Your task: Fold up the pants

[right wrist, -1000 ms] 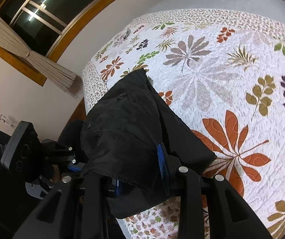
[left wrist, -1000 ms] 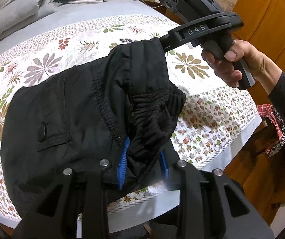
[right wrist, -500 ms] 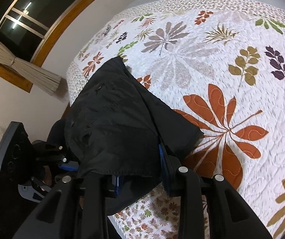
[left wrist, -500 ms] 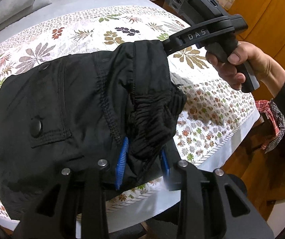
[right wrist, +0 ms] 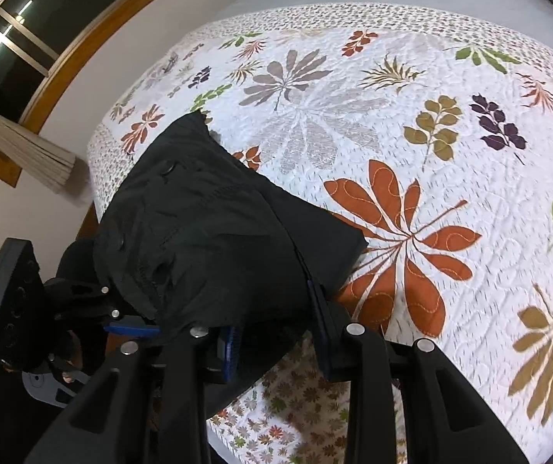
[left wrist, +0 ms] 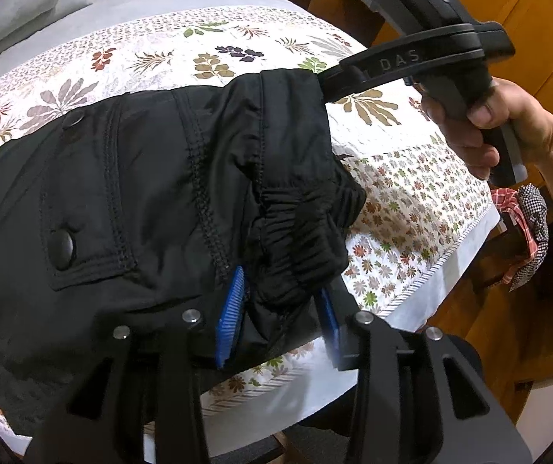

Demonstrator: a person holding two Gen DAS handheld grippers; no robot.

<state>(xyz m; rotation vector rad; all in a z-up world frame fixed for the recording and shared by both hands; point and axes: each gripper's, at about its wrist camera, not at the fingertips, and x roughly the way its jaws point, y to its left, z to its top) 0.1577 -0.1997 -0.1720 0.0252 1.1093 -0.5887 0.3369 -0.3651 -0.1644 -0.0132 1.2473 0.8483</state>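
From my left wrist view, I judge I am mid-fold: the pants (left wrist: 129,201) lie on the bed (left wrist: 412,201) near its edge, and both ends of the waistband are lifted off the quilt, ready to be carried over. My left gripper (left wrist: 280,309) is clamped on the bunched elastic waistband, its blue pads pinching the cloth with only the thickness of the fabric between them. Across from it, my right gripper (left wrist: 326,81) bites the far corner of the waist, its jaws closed on the cloth, with my right hand (left wrist: 508,135) on the handle. The next move, as I see it, calls for swinging both corners together across the garment and laying them down evenly, keeping the tension equal so the fabric does not sag or twist. From my right wrist view, the right gripper (right wrist: 276,332) is likewise closed on a fold of the pants (right wrist: 214,232), the cloth draped over its fingers and hiding the left pad. The left gripper (right wrist: 129,328) shows at lower left, also under the cloth, its jaws hard to read here.
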